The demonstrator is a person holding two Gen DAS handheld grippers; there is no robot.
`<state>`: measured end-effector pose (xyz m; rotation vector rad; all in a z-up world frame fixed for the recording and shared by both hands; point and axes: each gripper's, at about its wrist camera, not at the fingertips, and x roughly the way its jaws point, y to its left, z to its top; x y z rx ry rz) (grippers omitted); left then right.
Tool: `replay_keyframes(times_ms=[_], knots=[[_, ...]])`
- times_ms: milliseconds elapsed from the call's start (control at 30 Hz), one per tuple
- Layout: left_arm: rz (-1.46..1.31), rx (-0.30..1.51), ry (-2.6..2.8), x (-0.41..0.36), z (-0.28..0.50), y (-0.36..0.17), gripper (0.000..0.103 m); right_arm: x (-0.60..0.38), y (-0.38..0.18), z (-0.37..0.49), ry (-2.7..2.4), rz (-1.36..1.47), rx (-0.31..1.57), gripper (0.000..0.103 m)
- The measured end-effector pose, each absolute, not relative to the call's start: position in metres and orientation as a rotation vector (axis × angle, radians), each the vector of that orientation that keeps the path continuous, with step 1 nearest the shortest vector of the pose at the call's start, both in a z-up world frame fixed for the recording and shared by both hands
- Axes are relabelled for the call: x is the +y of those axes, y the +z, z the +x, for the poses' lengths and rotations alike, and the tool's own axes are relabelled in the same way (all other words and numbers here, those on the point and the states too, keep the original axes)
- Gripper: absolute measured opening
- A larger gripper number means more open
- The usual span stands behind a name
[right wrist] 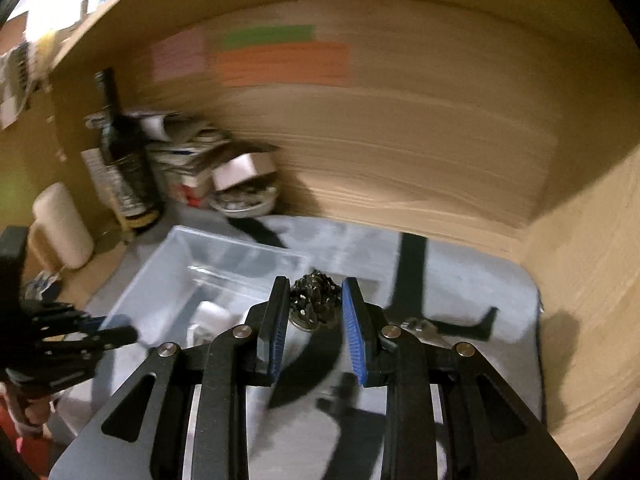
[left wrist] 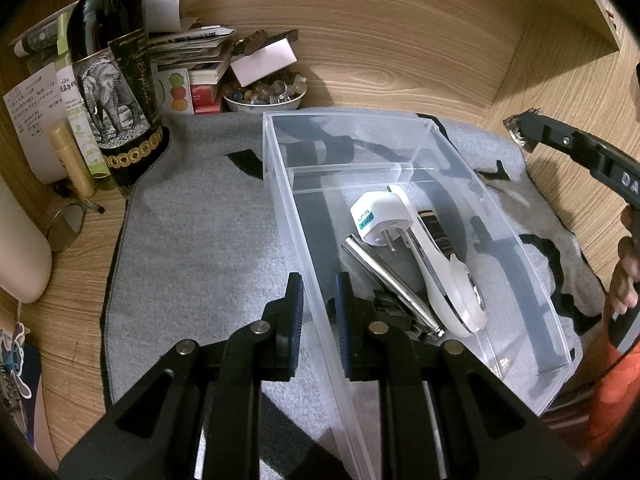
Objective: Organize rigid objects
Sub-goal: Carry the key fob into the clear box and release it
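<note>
A clear plastic bin [left wrist: 404,144] lies on the grey mat [left wrist: 200,240]. My left gripper [left wrist: 319,286] is shut on the bin's near left wall, which runs between its blue pads. Inside the bin lie a white plug adapter [left wrist: 374,220], a white handheld device [left wrist: 444,276], a metal rod-shaped tool [left wrist: 384,276] and a small black part [left wrist: 390,308]. My right gripper [right wrist: 316,285] is shut on a small dark shiny lumpy object [right wrist: 315,300], held in the air to the right of the bin [right wrist: 224,264]. From the left wrist view, that gripper [left wrist: 532,130] enters from the right edge.
A dark bottle with an elephant label [left wrist: 114,88], a gold tube [left wrist: 72,160], stacked papers [left wrist: 192,44] and a bowl of beads [left wrist: 264,94] crowd the back left corner. Wooden walls [left wrist: 400,40] close in the back and right. A person's hand [left wrist: 628,272] grips the right tool.
</note>
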<state>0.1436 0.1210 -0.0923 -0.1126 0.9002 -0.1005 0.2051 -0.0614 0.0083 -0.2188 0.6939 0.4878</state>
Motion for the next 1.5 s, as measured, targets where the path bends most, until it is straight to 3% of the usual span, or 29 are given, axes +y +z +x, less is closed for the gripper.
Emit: replay_keyframes(times_ms=[1267,1333,1500], knots=[[-0.11,0.898,-0.1,0.122,0.143,-0.092,0.015,0.015,-0.057,0.181,0.676,-0.438,0.919,0.024],[-0.109,0.898,-0.099,0.122,0.143,-0.092,0.015,0.014,-0.053,0.181,0.676,-0.428,0.91,0.027],[-0.111,0.898,-0.1,0.122,0.143,-0.092,0.015,0.009,-0.042,0.179,0.661,-0.406,0.865,0.046]])
